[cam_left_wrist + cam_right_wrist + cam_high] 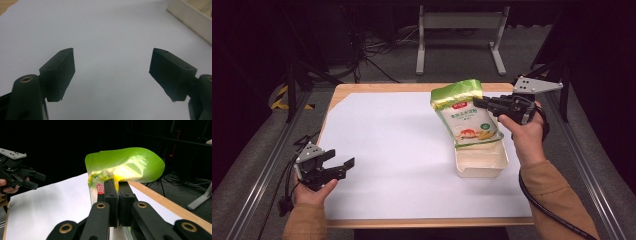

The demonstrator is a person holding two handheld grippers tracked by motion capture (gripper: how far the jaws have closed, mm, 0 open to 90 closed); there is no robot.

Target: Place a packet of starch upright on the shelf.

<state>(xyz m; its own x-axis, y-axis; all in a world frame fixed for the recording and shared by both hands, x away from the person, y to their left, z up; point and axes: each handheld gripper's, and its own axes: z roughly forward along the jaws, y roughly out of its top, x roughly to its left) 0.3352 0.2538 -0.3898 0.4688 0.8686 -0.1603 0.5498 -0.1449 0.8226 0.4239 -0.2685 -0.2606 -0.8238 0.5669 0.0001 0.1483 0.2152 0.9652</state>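
A green-topped food bag [464,112] with white front and printed picture stands tilted, its lower end in a cream rectangular tray [482,161] on the white sheet. My right gripper [478,103] is shut on the bag's right edge just below the green top; the right gripper view has the jaws pinching the bag [125,167] with its top curling over them. My left gripper [339,162] hovers at the table's front left, open, nothing between its fingers [60,72]. The tray's corner [190,18] appears at the upper right of the left gripper view.
A white sheet [397,150] covers most of the wooden table [343,90]. Beyond the far edge stand a grey metal frame [459,30] and cables on the floor. Metal rails [267,165] run along both sides of the table.
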